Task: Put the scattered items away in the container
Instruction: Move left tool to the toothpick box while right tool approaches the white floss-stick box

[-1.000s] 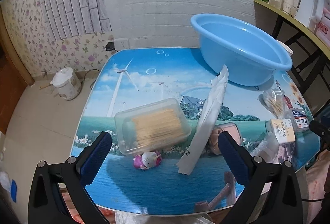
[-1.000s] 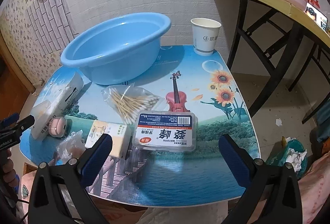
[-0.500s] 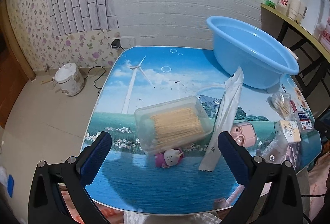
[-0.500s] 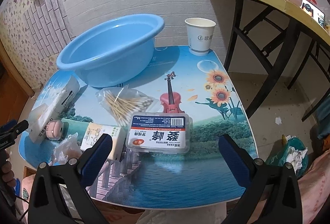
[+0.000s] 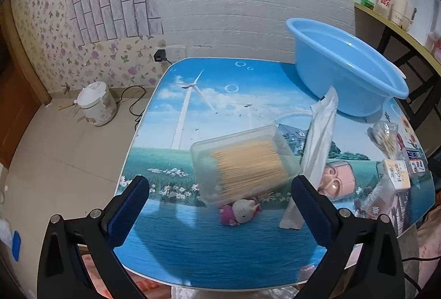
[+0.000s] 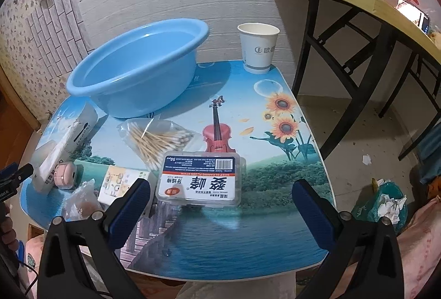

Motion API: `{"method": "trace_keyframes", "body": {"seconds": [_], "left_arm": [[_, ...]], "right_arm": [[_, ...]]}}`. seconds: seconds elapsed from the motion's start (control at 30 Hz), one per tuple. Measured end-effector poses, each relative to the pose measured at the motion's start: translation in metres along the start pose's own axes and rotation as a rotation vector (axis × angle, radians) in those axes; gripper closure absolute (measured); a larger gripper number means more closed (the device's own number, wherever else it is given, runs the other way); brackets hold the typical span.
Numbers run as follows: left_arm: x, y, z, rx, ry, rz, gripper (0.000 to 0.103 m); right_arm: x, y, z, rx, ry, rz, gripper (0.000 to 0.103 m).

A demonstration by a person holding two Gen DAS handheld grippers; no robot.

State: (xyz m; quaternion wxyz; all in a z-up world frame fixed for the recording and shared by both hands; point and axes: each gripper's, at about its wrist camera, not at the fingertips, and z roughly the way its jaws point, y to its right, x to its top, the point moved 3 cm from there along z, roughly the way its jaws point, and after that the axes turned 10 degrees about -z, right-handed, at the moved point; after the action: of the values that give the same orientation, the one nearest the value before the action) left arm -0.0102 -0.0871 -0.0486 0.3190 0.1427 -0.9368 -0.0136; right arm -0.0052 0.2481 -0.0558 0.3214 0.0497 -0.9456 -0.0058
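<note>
The blue basin (image 6: 135,70) sits at the far side of the table (image 6: 248,233), close to the wall; nothing lies in it. In front of it you have a clear bag of cotton swabs (image 6: 157,139), and nearer to you a floss-stick box (image 6: 199,179) lying flat with its label up. Your right gripper (image 6: 222,202) hovers over the near table edge, fingers spread wide on either side of that box and gripping nothing. Left of the box lie a small yellow-and-white carton (image 6: 118,183), a crinkled clear packet (image 6: 81,201) and a pink case (image 6: 64,175). A long white sachet (image 6: 64,144) runs from the pink case toward the basin. A paper cup (image 6: 257,47) stands upright at the far right corner, beside the basin.

Your left gripper (image 5: 220,202) is likewise released, fingers wide apart and empty, above the near edge. Between them, further out, lies a clear toothpick box (image 5: 242,164), with a small pink-and-white figurine (image 5: 239,212) touching its near side. The white sachet is just right of the toothpick box.
</note>
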Motion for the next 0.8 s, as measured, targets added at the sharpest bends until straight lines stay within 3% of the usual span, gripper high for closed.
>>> {"method": "trace_keyframes", "body": {"seconds": [0.8], "left_arm": [[-0.004, -0.011, 0.003, 0.025, 0.01, 0.023, 0.0]], "right_arm": [[-0.004, 0.01, -0.001, -0.025, -0.007, 0.002, 0.0]]}}
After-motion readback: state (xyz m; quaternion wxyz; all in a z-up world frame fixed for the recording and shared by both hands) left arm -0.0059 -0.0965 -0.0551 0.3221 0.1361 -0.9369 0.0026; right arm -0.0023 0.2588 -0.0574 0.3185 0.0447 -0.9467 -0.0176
